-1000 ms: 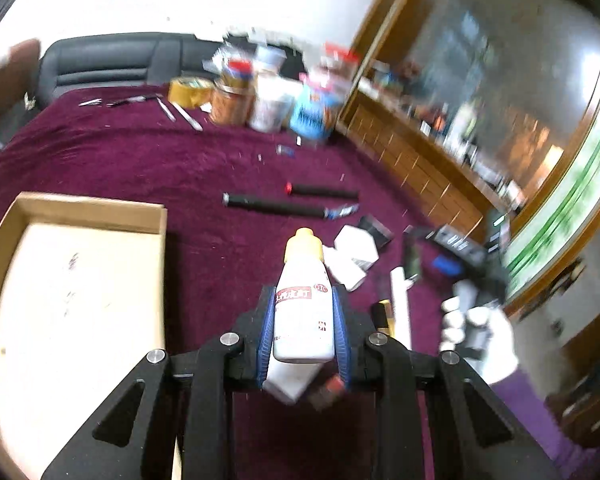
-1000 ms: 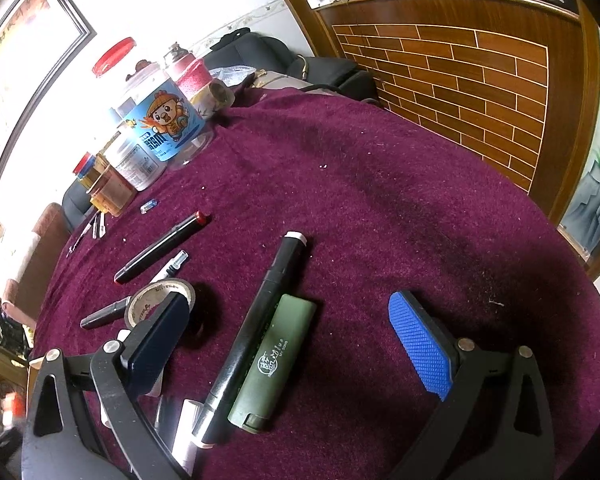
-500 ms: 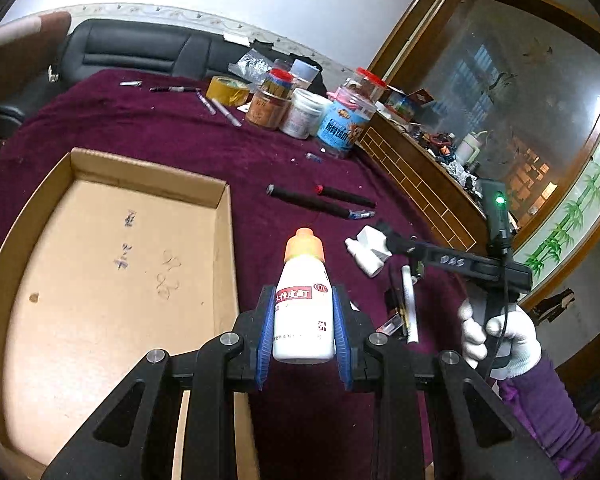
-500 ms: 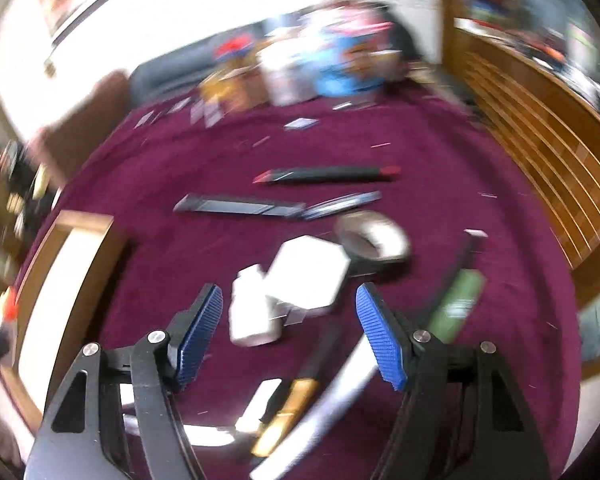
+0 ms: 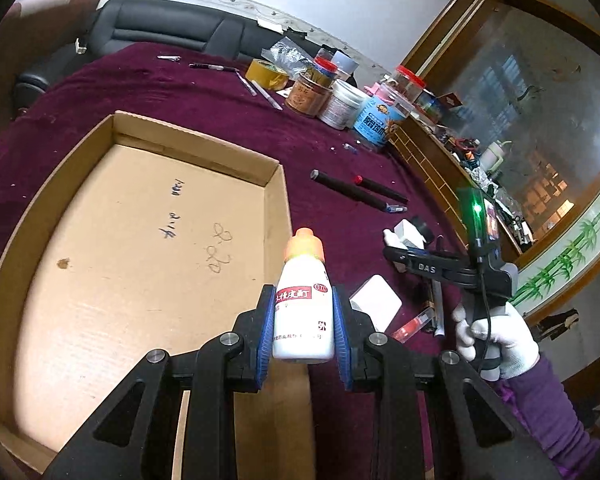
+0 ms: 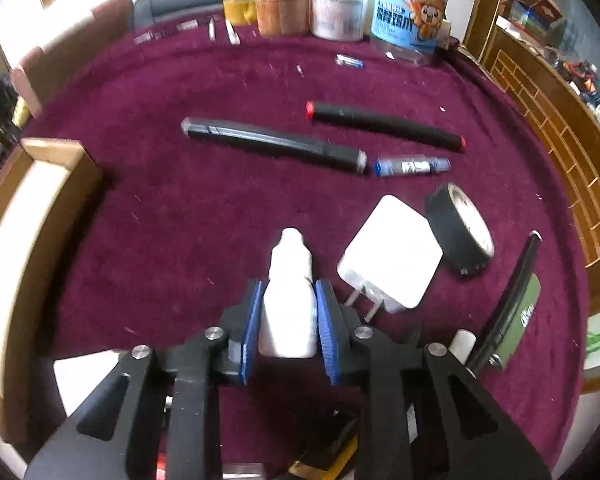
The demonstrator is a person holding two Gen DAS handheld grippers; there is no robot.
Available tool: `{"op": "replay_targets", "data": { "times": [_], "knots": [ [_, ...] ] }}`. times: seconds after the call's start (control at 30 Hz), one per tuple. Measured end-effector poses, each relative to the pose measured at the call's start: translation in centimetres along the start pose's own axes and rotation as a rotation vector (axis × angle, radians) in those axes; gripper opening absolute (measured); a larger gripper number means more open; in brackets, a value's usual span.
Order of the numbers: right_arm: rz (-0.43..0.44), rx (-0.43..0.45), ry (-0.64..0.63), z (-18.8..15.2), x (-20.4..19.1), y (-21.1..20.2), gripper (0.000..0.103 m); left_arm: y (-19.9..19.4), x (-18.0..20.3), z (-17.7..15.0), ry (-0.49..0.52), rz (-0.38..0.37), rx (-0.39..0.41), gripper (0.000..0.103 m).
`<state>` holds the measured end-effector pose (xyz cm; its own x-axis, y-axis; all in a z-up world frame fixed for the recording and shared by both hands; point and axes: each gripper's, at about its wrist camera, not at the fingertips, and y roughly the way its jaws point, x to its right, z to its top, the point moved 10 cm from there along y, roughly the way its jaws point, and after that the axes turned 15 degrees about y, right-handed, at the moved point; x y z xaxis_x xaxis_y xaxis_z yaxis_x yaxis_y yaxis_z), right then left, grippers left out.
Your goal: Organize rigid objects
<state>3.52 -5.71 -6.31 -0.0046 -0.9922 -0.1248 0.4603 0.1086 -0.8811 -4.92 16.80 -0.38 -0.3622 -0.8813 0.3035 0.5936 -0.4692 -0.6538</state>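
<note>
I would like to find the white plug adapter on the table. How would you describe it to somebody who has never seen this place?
Start at the dark red tablecloth and find the roll of black tape lying near its right edge. The white plug adapter lies just left of that roll, right of the small white bottle between the right gripper pads. It alone is flat and square, with two metal prongs.

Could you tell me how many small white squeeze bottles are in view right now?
2: an orange-capped bottle held in the left gripper beside the cardboard box, and a plain white bottle between the closing right gripper's pads. Others may be hidden.
</note>
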Motion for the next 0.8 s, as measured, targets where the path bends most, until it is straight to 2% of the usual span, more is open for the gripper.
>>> {"op": "replay_targets", "data": {
  "times": [0.07,0.2,0.37,0.47,0.6,0.8],
  "knots": [
    [0.02,0.002,0.042,0.0,0.7,-0.5,0.023,-0.2,-0.4,0.0,-0.01,-0.011,-0.008,0.023],
    [0.183,0.018,0.137,0.8,-0.3,-3.9,0.023,-0.1,-1.8,0.9,-0.049,-0.046,-0.029,0.023],
    [0.399,-0.009,0.114,1.6,-7.7,-7.5,0.024,2.3,-3.8,3.3,-0.086,-0.035,-0.073,0.023],
    [0.475,-0.062,0.085,1.2,-12.9,-7.4,0.024,4.9,-5.2,4.3,-0.15,-0.045,-0.121,0.023],
    [0.492,-0.106,0.058,1.3,-17.9,-5.2,0.024,7.6,-7.6,5.6,-0.223,-0.053,-0.127,0.022],
    [0.443,-0.135,0.071,1.8,-20.6,-1.2,0.024,9.4,-9.7,5.6,-0.256,-0.045,-0.131,0.022]
  ]
}}
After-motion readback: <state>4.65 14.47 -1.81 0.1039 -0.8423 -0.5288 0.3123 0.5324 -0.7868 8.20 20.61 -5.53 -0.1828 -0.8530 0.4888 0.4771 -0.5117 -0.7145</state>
